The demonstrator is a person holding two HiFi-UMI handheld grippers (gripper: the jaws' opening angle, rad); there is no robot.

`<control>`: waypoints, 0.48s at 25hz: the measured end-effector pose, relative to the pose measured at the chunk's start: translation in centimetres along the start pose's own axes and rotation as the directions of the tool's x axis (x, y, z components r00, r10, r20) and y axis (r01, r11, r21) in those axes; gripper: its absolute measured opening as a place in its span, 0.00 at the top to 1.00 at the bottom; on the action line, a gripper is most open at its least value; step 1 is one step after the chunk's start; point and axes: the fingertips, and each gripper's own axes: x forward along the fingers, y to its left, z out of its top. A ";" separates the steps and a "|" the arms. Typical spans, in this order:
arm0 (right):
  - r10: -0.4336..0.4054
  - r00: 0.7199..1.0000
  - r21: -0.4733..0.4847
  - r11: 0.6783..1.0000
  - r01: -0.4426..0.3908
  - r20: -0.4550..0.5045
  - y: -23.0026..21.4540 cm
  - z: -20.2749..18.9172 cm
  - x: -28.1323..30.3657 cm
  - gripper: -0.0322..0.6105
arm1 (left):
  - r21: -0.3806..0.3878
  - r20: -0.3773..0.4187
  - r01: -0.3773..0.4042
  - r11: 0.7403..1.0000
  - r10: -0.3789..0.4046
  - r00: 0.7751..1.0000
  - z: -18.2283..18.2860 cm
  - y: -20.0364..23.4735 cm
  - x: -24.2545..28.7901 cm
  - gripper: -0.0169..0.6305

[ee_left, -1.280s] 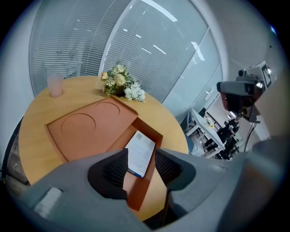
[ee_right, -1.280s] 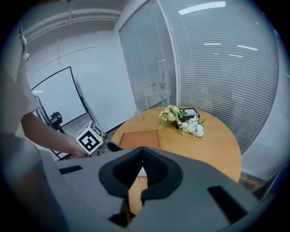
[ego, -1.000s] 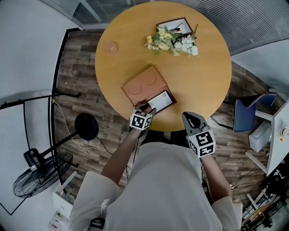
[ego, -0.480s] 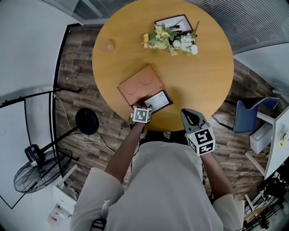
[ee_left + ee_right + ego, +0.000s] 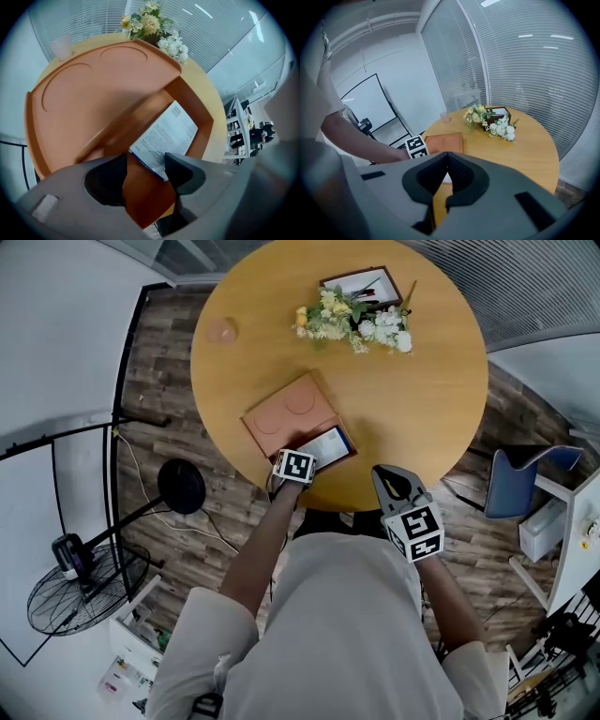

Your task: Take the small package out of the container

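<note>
In the head view, the flat orange container (image 5: 281,413) lies near the near edge of the round table (image 5: 422,409). The small package (image 5: 328,442) sits in its open right part, the left gripper (image 5: 302,457) points down at the package's near end, and the right gripper (image 5: 387,484) is off to the right. In the left gripper view, the 2 jaws stand apart, having just been opening, and the package's near corner lies between their tips, unpressed. In the right gripper view, the 2 jaws meet at their tips, empty.
</note>
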 end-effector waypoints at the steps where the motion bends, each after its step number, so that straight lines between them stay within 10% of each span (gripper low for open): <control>1: 0.001 1.000 0.000 1.000 -0.001 0.000 -0.1 -0.1 0.0 0.95 | 0.000 -0.012 0.006 1.000 -0.006 1.000 -0.1 -0.1 0.0 0.60; 12: -0.002 1.000 0.001 1.000 0.001 0.008 -1.0 -0.4 -0.8 0.95 | -0.039 0.028 0.084 0.996 -0.083 0.996 0.7 -1.5 0.3 0.60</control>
